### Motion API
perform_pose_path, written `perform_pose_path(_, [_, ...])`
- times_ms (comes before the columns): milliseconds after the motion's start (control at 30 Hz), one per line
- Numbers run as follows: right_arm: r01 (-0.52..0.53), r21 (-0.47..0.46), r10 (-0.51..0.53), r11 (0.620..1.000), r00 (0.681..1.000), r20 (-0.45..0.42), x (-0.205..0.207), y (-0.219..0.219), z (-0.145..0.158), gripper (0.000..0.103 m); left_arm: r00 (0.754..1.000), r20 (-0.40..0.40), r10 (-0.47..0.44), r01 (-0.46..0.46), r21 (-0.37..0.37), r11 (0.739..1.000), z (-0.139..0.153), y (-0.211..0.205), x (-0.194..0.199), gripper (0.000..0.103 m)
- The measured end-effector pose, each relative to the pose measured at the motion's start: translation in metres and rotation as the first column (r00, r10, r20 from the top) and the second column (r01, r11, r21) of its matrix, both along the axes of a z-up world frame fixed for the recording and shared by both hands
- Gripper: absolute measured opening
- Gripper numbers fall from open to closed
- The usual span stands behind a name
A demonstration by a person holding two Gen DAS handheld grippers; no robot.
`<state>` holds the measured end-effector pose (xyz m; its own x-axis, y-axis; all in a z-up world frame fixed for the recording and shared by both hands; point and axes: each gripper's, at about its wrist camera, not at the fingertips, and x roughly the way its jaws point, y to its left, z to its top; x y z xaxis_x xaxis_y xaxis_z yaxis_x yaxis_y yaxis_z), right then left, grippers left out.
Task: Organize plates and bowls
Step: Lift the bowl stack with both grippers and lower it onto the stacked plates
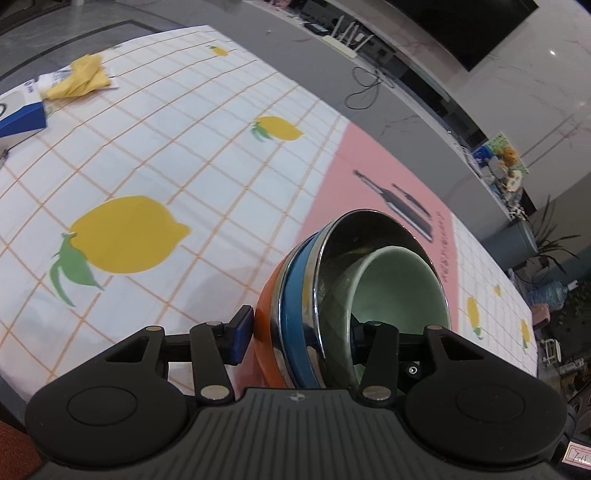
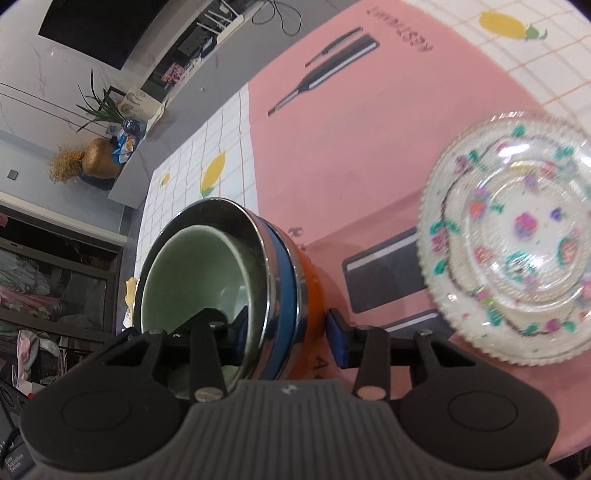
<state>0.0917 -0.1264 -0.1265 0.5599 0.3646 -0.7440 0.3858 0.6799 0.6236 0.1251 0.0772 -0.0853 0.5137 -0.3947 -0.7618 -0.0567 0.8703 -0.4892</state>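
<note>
1. Left hand-held gripper (image 1: 297, 341): clamped across wall of nested bowls (image 1: 354, 295), one finger outside on orange, other inside.
2. Right hand-held gripper (image 2: 291, 332): gripping opposite wall of same stack.
3. Stack tilted above bench (image 1: 147, 155).
4. Glass plates (image 2: 513, 236) stacked on pink mat (image 2: 351, 140), right.

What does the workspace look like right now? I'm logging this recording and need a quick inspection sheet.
Surface: lemon-print tablecloth with a pink placemat.
Job's things: nested bowl stack, green bowl innermost; glass floral plates on the placemat.
Clutter: yellow cloth, blue box.
Grippers: left gripper and right gripper each clamp the stack's wall.
Cables: black cable on the floor.
Surroundings: potted plant, dark screen.
</note>
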Motion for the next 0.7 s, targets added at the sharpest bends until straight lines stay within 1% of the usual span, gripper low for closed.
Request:
perform_pose_path(233, [0.037,-0.04,-0.037,0.999,0.999,-0.001,-0.019,-0.032,0.021,0.041,0.998,0.02,-0.064,0.065,-0.028,0.998,0.012,-0.036,-0.004,0.053])
perform_pose_path(367, [0.08,-0.062,-0.08,0.995,0.997,0.012,-0.034,-0.056,0.032,0.041,0.994,0.026,-0.106,0.107,-0.046,0.993,0.017,-0.061,-0.007,0.053])
perform_pose_path(567, [0.153,-0.067,-0.151,0.986,0.988,0.032,-0.057,-0.092,0.041,0.041,0.985,0.035,-0.171,0.173,-0.051,0.984,0.023,-0.101,-0.011,0.053])
perform_pose_path(700, [0.194,-0.072,-0.192,0.978,0.981,0.038,-0.069,-0.115,0.043,0.041,0.976,0.028,-0.216,0.217,-0.05,0.975,0.021,-0.124,-0.013,0.053])
